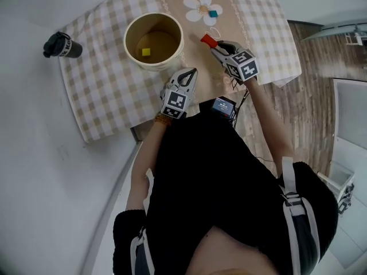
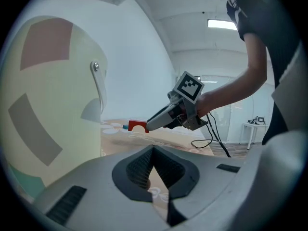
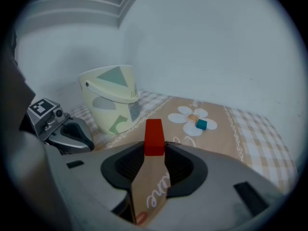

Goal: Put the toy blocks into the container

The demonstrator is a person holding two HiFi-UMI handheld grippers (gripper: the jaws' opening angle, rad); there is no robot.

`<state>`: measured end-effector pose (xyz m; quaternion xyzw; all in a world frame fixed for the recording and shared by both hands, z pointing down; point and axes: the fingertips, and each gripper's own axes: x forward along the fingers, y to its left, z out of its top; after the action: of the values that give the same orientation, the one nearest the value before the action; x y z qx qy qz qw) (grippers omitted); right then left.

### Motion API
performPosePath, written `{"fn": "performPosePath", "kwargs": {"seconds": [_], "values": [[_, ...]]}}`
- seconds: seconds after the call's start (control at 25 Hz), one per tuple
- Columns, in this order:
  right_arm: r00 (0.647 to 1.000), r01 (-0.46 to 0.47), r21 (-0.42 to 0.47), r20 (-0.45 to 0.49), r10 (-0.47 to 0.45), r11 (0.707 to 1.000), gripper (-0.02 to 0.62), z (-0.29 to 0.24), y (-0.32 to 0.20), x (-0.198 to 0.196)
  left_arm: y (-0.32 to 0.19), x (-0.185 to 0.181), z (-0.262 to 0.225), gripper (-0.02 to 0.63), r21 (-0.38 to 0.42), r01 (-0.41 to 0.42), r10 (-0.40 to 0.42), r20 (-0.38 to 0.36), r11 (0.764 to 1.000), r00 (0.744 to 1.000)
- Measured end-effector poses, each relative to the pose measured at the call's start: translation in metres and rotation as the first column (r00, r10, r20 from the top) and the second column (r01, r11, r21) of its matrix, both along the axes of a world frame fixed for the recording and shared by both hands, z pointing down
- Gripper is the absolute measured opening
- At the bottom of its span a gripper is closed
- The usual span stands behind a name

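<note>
Right gripper [image 3: 154,150] jaws, closest to the lens in their own view, are clamped on a red block [image 3: 154,136], an arch-shaped piece held clear of the cloth. It sits just beside the container [image 3: 113,105], not yet over its mouth.

By my reading the task is roughly at its midpoint. One yellow block [image 1: 146,52] already lies on the bottom of the container. The red one is in the grip and only needs carrying over the rim and letting go. A teal block [image 3: 201,124] waits on the printed flower further back, well apart from the container. An orange patch touches it, and I cannot tell whether that is another block or just the flower's printed centre.

The left gripper [image 1: 188,73] hangs near the container's near side with its jaws together and nothing between them, so it plays no part in this step.

A checked cloth [image 1: 103,85] in beige and white covers the desk, with a tan runner [image 1: 198,62] down its middle carrying the flower and some script. A black bottle-like thing [image 1: 62,44] lies at the cloth's far left corner. At the near edge, a small black device [image 1: 223,105] with a cable sits in front of the person.

Around the desk, a pale plain wall rises behind it. The wood-look floor [image 1: 304,96] shows on the right, and the left gripper view catches a small white side table [image 2: 252,126] and a ceiling light [image 2: 221,24] deeper in the room.
</note>
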<state>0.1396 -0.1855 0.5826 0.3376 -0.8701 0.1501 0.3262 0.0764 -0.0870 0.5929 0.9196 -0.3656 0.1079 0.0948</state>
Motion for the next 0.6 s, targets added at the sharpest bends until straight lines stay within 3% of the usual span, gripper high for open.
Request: {"fn": "performPosePath", "kwargs": {"seconds": [0.6], "values": [[0.999, 0.045, -0.015, -0.016, -0.045, 0.999, 0.138, 0.012, 0.03, -0.025, 0.0, 0.0, -0.003, 0.012, 0.001, -0.001, 0.001, -0.002, 1.0, 1.0]]}}
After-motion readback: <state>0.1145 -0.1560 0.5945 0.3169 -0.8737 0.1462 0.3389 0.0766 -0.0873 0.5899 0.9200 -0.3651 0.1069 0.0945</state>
